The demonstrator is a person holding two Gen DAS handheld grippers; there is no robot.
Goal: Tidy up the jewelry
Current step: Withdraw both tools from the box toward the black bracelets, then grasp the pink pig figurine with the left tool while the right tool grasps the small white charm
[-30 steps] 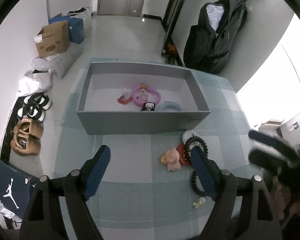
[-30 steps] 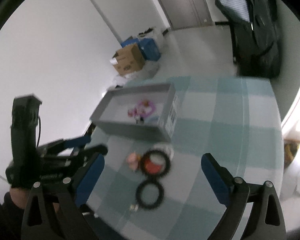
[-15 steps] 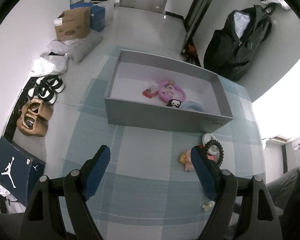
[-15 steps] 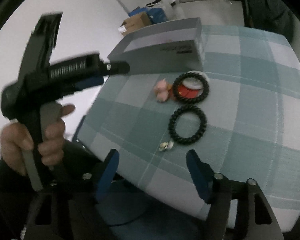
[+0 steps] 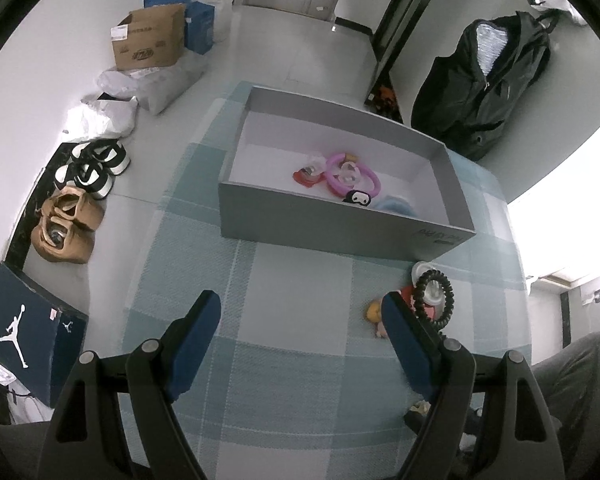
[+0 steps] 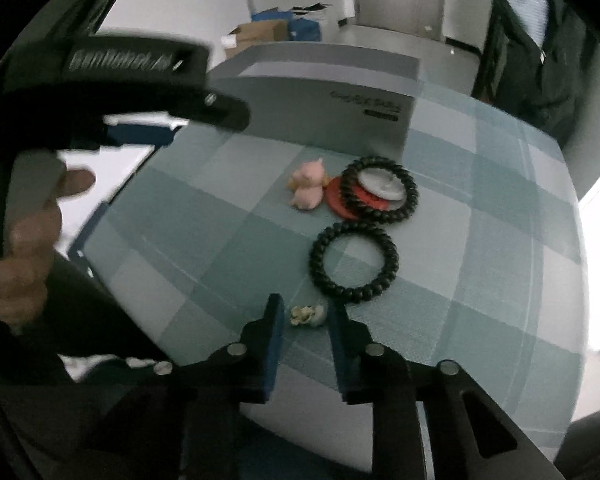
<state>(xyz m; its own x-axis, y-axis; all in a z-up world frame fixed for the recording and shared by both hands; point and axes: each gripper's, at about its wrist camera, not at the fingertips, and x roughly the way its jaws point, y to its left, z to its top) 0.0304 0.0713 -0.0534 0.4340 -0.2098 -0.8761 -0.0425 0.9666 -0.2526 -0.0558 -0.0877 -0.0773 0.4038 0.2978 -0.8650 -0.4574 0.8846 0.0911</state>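
My right gripper (image 6: pixel 306 312) is low over the checked tablecloth, its jaws closing around a small pale trinket (image 6: pixel 308 315). A sliver of gap still shows at the left pad. Just beyond lies a black bead bracelet (image 6: pixel 354 266). A second black bracelet (image 6: pixel 380 190) rests on red and white discs beside a pink pig figure (image 6: pixel 308 188). My left gripper (image 5: pixel 300 320) hangs open above bare cloth with nothing between its fingers. Behind it, the grey box (image 5: pixel 340 224) holds a pink ring (image 5: pixel 352 172) and several small pieces.
A hand (image 6: pixel 24 248) holds the left gripper at the left of the right wrist view. On the floor left of the table are shoes (image 5: pixel 66 228), a cardboard box (image 5: pixel 148 42) and a navy shoebox lid (image 5: pixel 28 332). A black jacket (image 5: pixel 484 80) hangs at the back right.
The right gripper has come down to the table's near edge, and its jaws have narrowed from wide open to close around the pale trinket. The left gripper stayed open and rolled slightly.
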